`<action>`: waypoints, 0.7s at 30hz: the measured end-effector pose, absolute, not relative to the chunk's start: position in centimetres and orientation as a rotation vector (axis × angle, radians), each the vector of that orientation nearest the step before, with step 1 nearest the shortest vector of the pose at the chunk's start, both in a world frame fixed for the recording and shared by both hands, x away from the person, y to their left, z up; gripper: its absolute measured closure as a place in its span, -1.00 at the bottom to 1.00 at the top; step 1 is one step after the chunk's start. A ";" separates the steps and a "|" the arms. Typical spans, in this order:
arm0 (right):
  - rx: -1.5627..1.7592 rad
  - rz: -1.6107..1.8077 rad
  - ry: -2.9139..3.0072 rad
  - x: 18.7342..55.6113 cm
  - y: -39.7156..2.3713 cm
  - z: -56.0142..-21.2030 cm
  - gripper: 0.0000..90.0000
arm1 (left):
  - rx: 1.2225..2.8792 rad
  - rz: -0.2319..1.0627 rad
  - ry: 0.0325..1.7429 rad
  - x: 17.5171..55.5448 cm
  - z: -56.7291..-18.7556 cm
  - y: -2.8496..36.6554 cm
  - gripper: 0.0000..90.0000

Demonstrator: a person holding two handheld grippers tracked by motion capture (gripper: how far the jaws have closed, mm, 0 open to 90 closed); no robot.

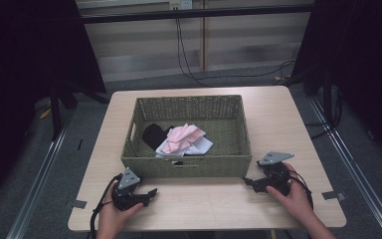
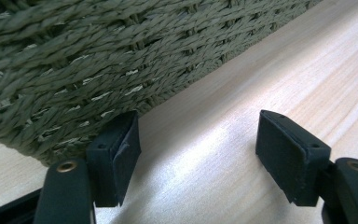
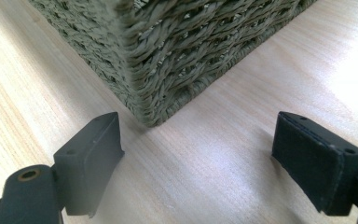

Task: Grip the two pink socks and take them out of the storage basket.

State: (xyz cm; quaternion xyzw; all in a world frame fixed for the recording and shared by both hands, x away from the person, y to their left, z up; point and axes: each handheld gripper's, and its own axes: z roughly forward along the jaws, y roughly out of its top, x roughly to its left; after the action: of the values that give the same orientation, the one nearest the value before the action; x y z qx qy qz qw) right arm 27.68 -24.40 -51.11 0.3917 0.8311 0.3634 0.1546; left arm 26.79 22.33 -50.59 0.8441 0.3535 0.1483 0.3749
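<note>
A pale wooden table (image 1: pixel 278 119) takes up the middle of the high view, with grey floor around it. On the table stands a green woven basket (image 1: pixel 189 107), rectangular, its long sides running left to right. Its near wall faces the person.

Inside the basket lie a few soft things in a loose heap. A pink cloth (image 1: pixel 184 137) sits on top, a white cloth (image 1: pixel 201 147) lies under it and toward the right, and a black cloth (image 1: pixel 154 134) lies at the left, touching the pink one. They may be folded garments, though the high view is too coarse to tell.

The left gripper (image 1: pixel 151 193) rests on the table just before the basket's near left corner, held in the person's left hand (image 1: pixel 112 216). In the left gripper view its jaws stand wide apart with bare wood between them; the left pad (image 2: pixel 116 158) sits close against the foot of the basket wall (image 2: pixel 121 51), and whether it touches cannot be told.

The right gripper (image 1: pixel 247 181) rests near the basket's near right corner, in the right hand (image 1: pixel 296 196). In the right gripper view its jaws are also spread wide and grip nothing, and the basket corner (image 3: pixel 140 70) stands just ahead of the gap, apart from both pads.
</note>
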 end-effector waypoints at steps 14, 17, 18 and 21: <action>1.122 1.041 2.382 27.7 -24.4 -51.1 -0.67 | 2.207 0.290 0.856 26.7 -48.6 20.5 -0.43; 1.121 1.041 2.382 27.7 -24.4 -51.1 -0.67 | 2.211 0.267 0.851 26.6 -47.8 20.2 -0.42; 1.121 1.041 2.382 27.7 -24.4 -51.1 -0.67 | 2.216 0.249 0.846 26.5 -47.2 20.0 -0.41; 1.118 1.041 2.382 27.7 -24.4 -51.1 -0.67 | 2.239 0.216 0.837 26.2 -46.6 19.7 -0.41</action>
State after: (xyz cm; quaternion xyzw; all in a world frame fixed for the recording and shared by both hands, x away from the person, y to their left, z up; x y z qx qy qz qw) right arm 27.70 -24.40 -51.11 0.3902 0.8317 0.3633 0.1551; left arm 26.23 19.65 -46.58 0.8695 0.3249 0.0840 0.3623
